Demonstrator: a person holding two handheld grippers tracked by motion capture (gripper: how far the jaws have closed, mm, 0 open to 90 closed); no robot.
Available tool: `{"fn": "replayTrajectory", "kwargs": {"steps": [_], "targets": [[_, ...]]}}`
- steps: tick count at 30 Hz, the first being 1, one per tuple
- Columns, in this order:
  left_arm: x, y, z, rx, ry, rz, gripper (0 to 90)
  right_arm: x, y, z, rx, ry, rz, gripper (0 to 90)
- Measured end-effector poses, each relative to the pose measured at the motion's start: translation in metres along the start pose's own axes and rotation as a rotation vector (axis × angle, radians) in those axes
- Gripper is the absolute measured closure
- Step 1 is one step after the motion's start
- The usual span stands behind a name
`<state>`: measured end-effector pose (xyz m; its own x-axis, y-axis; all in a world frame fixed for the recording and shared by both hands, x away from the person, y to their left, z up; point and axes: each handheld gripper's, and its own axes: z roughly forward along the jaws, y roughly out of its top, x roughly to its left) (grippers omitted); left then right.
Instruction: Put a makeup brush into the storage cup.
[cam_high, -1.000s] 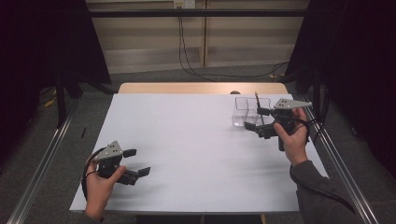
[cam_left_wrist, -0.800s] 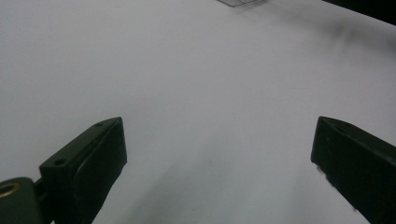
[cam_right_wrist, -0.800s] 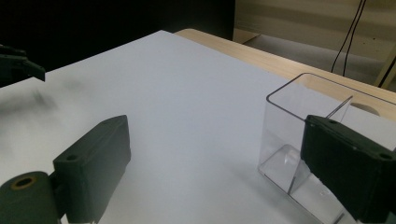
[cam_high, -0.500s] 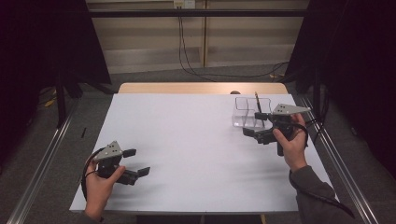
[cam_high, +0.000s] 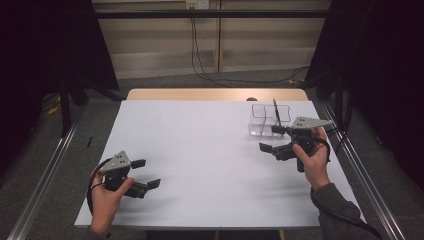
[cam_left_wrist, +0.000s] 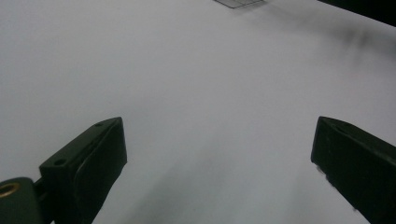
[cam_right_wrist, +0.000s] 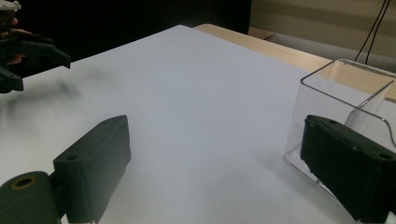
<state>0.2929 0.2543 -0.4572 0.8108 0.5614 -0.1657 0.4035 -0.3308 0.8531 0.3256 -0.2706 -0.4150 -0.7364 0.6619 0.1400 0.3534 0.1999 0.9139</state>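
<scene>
- Left gripper view: we see the clear box only as a sliver, cut off by the top edge; blurry.
- Right gripper view: the right jaw covers the lower corner of the clear box (cam_right_wrist: 343, 100); we can't make out its contents there.
- Left gripper (cam_high: 142, 174) sits low near the tabletop's (cam_high: 210, 150) front-left corner, held in the left hand (cam_high: 107, 197), jaws wide apart, holding nothing.
- Right gripper (cam_high: 272, 139) is held near the right edge, pointing left, jaws apart, holding nothing, just beside the box.
- Clear box (cam_high: 269, 120) stands near the back-right corner with two compartments; a dark thin pen (cam_high: 275, 109) stands upright in it, apparently at the divider.
</scene>
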Motion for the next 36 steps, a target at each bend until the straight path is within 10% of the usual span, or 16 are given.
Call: {"fn": "replayTrajectory", "kwargs": {"steps": [36], "targets": [[0.000,0.000,0.000,-0.001,0.001,0.002,3.2,0.016,-0.024,-0.010,0.023,0.024,-0.005,8.4]]}}
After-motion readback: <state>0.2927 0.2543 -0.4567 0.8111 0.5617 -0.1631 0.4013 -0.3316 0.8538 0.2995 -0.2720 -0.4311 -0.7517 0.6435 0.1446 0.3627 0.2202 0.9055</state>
